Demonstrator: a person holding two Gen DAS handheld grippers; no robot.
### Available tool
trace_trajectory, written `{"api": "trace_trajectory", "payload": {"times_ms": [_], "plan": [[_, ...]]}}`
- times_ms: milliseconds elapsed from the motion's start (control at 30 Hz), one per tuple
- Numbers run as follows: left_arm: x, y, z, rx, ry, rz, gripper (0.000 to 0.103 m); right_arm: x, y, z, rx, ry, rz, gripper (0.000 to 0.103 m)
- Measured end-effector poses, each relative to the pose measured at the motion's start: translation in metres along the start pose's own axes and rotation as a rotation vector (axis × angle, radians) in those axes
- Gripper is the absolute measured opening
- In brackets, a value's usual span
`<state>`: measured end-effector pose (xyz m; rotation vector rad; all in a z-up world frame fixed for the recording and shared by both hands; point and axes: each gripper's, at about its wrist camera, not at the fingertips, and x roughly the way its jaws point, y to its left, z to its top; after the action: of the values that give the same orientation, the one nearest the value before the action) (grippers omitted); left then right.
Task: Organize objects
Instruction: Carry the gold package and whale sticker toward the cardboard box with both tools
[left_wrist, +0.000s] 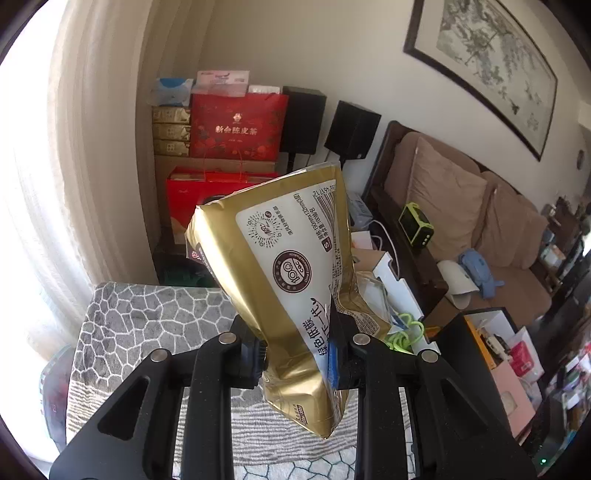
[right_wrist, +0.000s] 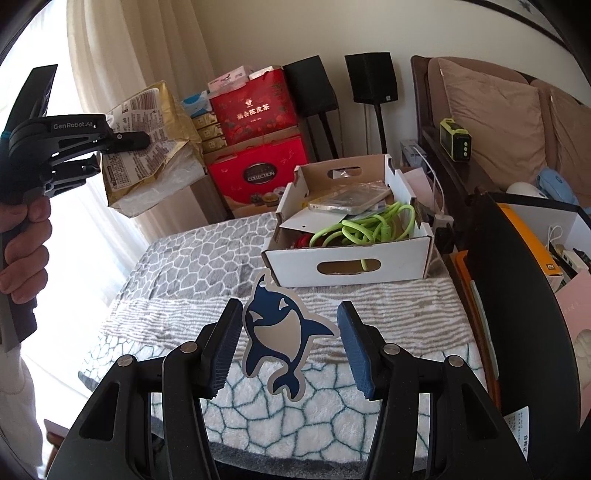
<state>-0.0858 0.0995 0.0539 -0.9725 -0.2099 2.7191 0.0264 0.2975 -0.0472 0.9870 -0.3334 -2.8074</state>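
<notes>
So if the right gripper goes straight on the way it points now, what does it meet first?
Most likely the whale-shaped card lying on the blanket, right between the open fingers of the right gripper. Beyond it stands the white cardboard box. Depth is unclear, so how near the card lies is uncertain.

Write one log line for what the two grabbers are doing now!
left gripper: shut on gold packet, lifted | right gripper: open around whale tag

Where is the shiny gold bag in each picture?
Left wrist view: the gold bag fills the middle, pinched in the left hand-held gripper.
Right wrist view: the same bag is high on the left, up in the air.
In both: the red gift bag by the wall.
</notes>
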Motion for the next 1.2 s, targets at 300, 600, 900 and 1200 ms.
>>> {"api": "trace_trajectory", "payload": {"times_ms": [300,600,900,1200], "plan": [[0.001,-0.013,-0.005,0.024,0.007,-0.025,0.023,-0.007,-0.001,0.008,0.005,-0.023,-0.014,0.054],[-0.001,-0.011,-0.009,0.006,-0.004,-0.036,0.023,-0.018,-0.001,0.033,-0.023,-0.072,-0.041,0.054],[-0.007,-0.013,-0.006,0.021,-0.036,-0.012,0.023,-0.026,0.007,0.060,-0.104,-0.118,-0.079,0.054],[-0.022,0.007,0.015,-0.031,-0.087,0.005,0.023,-0.035,0.004,0.089,-0.141,-0.158,-0.083,0.054]]}}
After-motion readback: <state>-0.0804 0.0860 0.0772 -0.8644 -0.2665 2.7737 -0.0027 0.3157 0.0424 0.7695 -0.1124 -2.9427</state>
